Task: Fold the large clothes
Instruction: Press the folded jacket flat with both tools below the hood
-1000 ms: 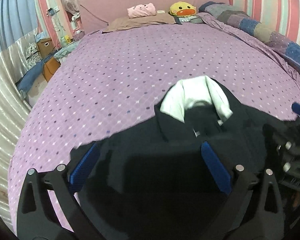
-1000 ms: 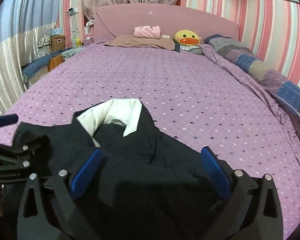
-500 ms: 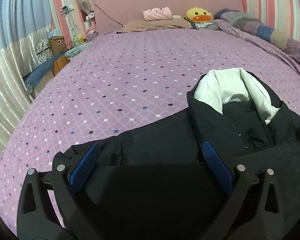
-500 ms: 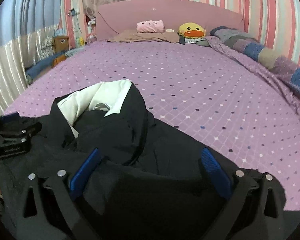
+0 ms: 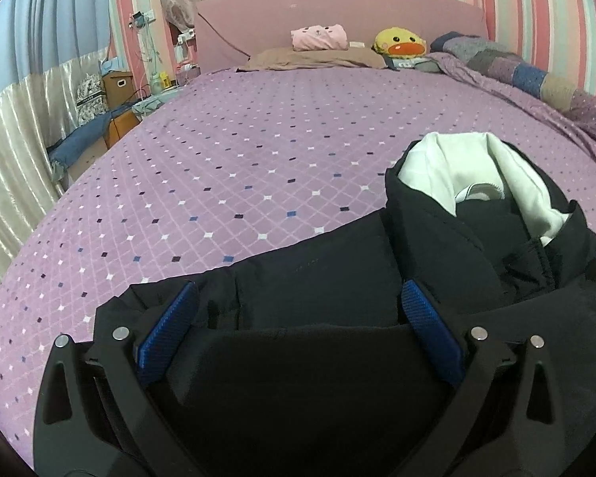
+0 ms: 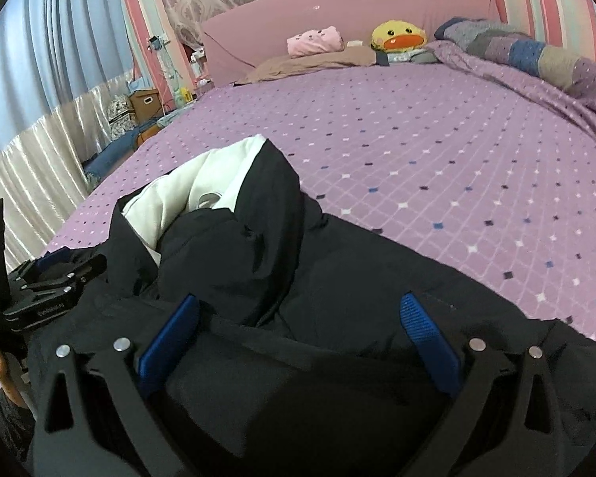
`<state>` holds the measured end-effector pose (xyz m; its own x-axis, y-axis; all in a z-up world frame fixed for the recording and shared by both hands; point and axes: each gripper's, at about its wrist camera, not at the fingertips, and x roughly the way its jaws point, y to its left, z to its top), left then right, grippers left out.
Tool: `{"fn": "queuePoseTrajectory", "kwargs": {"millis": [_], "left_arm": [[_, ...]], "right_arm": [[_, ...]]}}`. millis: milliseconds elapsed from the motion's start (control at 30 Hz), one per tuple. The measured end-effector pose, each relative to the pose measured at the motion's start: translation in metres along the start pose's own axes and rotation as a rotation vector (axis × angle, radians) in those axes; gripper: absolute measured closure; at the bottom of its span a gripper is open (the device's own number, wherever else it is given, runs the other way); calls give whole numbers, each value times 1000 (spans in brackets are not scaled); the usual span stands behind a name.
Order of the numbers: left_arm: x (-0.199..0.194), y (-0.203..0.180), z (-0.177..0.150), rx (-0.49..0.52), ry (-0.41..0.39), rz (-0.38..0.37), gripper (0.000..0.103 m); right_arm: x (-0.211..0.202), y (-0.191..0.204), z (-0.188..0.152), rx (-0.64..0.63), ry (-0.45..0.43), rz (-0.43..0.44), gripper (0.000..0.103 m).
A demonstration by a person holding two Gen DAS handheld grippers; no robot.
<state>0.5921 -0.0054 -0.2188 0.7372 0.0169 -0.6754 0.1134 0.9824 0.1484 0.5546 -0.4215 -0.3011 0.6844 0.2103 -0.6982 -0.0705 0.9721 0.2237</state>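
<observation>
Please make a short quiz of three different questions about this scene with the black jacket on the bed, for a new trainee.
1. True or false: the black jacket lies at the near edge of the purple bedsheet.
2. What colour is the lining showing at the jacket's hood? A) red B) white C) yellow
3. Fill in: the left gripper and the right gripper both have their fingers ____, with jacket cloth lying between them.

Key: 1 true; 2 B; 3 open (spread apart).
</observation>
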Motion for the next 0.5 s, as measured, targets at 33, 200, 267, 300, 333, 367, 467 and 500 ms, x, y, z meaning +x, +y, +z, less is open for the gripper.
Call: {"fn": "queuePoseTrajectory", "kwargs": {"millis": [33,200,267,300,333,367,467,500], "left_arm": [[0,-1,0,4,2,8,3],[-3,0,2,-15,6,28,3],[-11,-2,3,-17,-26,58,3],[-14,-4,4,-13,-43,78,3],[-23,-9,6,-3,-79,103,3],[-33,-14,8,2,-114,125,3],[-77,-41,16,-15,-239,127,3],[-89,-54,19,-17,-258,94,3]], "right_arm": [[0,0,-1,0,0,1,2],[1,-1,0,8,-9,21,2],[1,0,1,5,-4,16,2],[2,1,2,1,-1,8,2],[0,2,2,-2,-7,-1,2],[-5,3,2,-7,-26,-15,2],[-36,9,1,-30,-158,-77,2],[-47,11,2,-37,-204,-128,2]]}}
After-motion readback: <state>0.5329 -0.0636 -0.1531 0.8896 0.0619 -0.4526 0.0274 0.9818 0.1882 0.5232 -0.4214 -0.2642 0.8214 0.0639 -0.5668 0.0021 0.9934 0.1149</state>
